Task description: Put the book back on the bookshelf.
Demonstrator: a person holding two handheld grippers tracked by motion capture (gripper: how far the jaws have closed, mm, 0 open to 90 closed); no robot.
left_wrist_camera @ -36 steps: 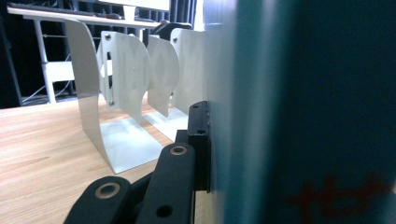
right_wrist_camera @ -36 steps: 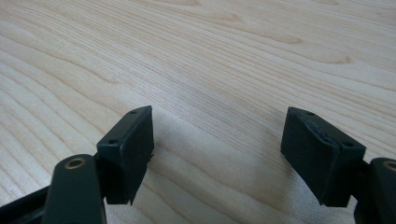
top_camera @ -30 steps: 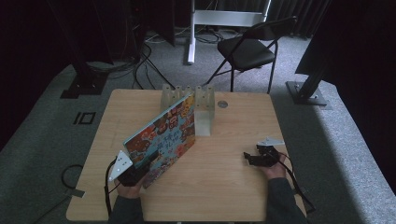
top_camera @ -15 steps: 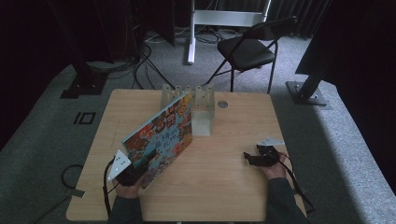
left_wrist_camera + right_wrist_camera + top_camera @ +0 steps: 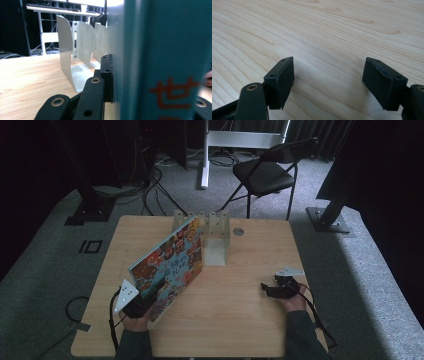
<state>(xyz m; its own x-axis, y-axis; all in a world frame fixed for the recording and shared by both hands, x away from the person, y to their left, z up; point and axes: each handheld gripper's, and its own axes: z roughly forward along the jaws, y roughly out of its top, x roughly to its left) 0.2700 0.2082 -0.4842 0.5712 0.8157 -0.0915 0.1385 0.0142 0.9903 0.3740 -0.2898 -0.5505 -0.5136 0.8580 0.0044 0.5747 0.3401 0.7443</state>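
Left gripper [image 5: 142, 305], low left of frame, clamps the picture book [image 5: 167, 265] at its bottom corner; thin, stiff and likely light, it would probably sag unless held near the spine.

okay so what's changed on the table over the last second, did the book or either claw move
Barely anything. The left claw keeps its grip on the colourful picture book, which stays tilted with its far corner against the metal book rack; the book may have tipped up very slightly, hard to say. The right claw stays open, holding nothing, low over the wooden table.
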